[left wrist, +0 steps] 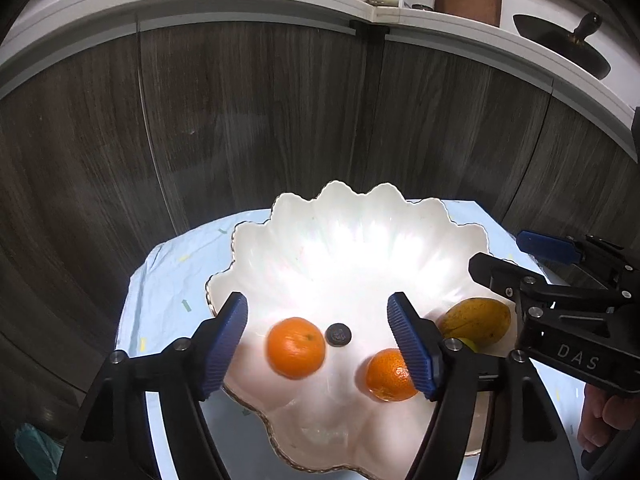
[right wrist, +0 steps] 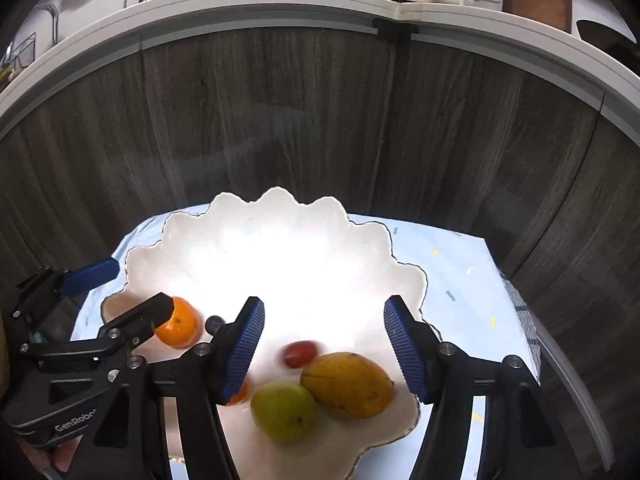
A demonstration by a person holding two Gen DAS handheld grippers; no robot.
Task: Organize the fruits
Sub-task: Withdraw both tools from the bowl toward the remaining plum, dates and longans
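Right now both of my tongs hang spread over the shell-shaped dish point(left wrist: 340, 240), nothing pinched in either: the left tongs point(left wrist: 318, 344) straddle one orange point(left wrist: 296, 347), with a second orange point(left wrist: 390, 376) partly behind their right pad, and the right tongs point(right wrist: 324, 350) stand wide above the mango point(right wrist: 347, 384), the green fruit point(right wrist: 285, 411) and a small red fruit point(right wrist: 299, 354). All the fruit lies in the dish, which takes up most of the pale blue cloth on the bench point(right wrist: 460, 280), its scalloped rim close to the far edge. A small dark round thing point(left wrist: 338, 335) sits just beside the first orange; I cannot tell what it is. My worry is rolling: the orange and the red fruit look blurred, so they may not have settled, and the dish's glossy slope could send them into the others. Pulling back carelessly, I might clip a fruit or the rim with a pad and skid the dish on the cloth. The two rigs are also close enough to knock together.
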